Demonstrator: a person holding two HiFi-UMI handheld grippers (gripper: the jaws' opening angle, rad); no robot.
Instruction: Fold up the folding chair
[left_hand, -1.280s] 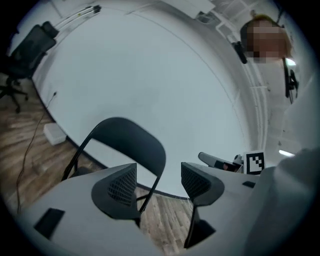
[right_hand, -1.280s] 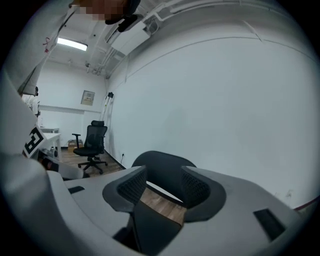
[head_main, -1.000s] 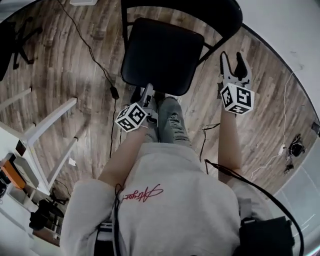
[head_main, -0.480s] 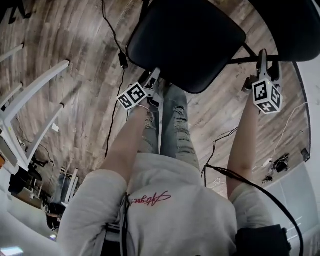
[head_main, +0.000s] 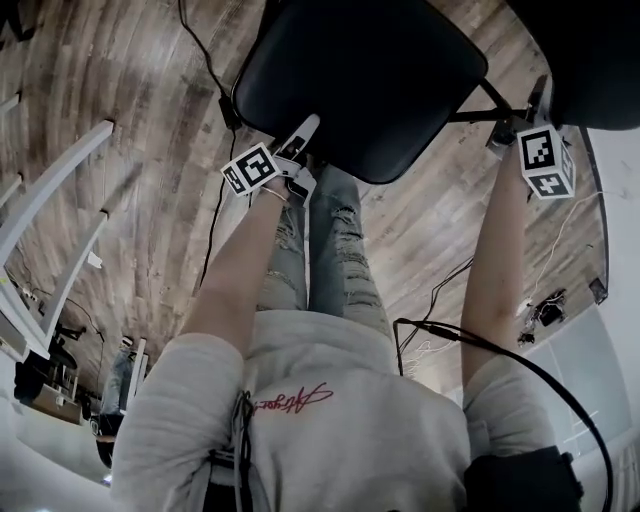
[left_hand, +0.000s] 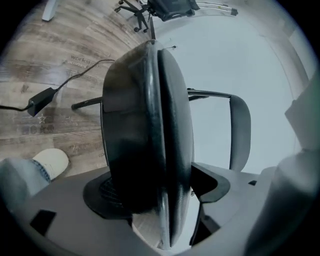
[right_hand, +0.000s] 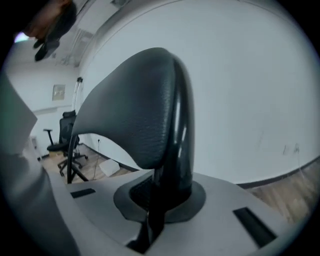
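Folding chair (head_main: 400, 60), black, unfolded on wood floor (head_main: 130, 90) ahead of the person's legs (head_main: 325, 250): seat (left_hand: 135, 140) front edge lies between the wide-parted jaws of the left gripper (head_main: 305, 128), just opened further and not clamping; backrest (right_hand: 135, 120) side edge is clamped in the right gripper (head_main: 538, 100), whose jaws have just closed. Nearby: legs and shoe (left_hand: 50, 162) at the seat front, cable (head_main: 215, 180) with adapter (left_hand: 41, 101) on the floor left of the chair, white wall (right_hand: 250, 100) behind the backrest. Open floor leftward to a white frame (head_main: 60, 210); office chair (right_hand: 62, 135) well apart.

Office-like room, wheeled office chair (right_hand: 64, 131), wood-look floor (head_main: 130, 90), trailing cables (head_main: 212, 235), white wall (right_hand: 240, 90)
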